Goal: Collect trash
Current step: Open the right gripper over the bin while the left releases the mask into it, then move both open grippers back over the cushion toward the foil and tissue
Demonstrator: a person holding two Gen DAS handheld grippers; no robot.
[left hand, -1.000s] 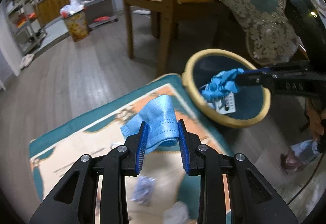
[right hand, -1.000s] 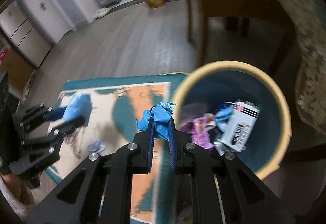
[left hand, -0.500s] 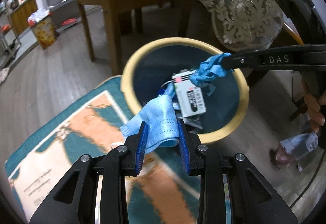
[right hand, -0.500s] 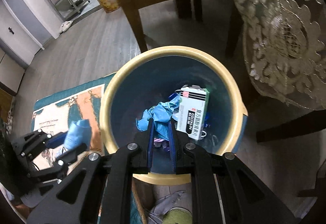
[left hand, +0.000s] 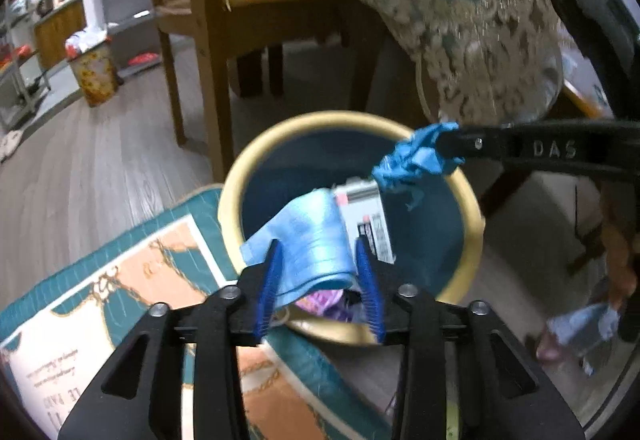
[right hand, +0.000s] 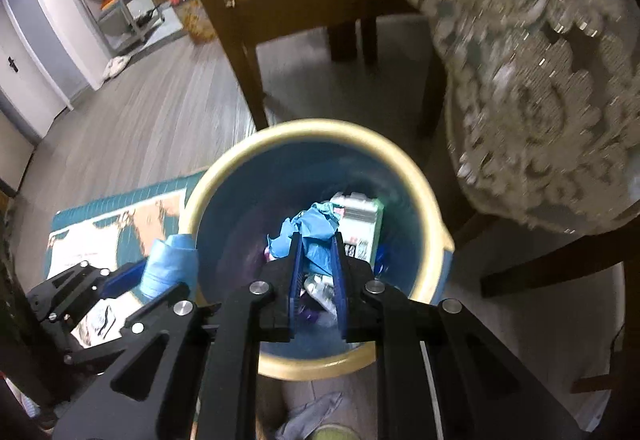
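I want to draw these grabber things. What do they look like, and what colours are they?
The left gripper and right gripper look the same: black plastic frames with triangular cut-outs and round silver screws. Each has two straight fingers lined with ridged blue pads. In the left wrist view, the right gripper's side carries raised letters reading DAS. No sleeve shows clearly.

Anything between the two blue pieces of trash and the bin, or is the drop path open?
Nothing visible blocks it. The face mask in the left claw hangs over the bin rim; the crumpled glove in the right claw is above the open bin.
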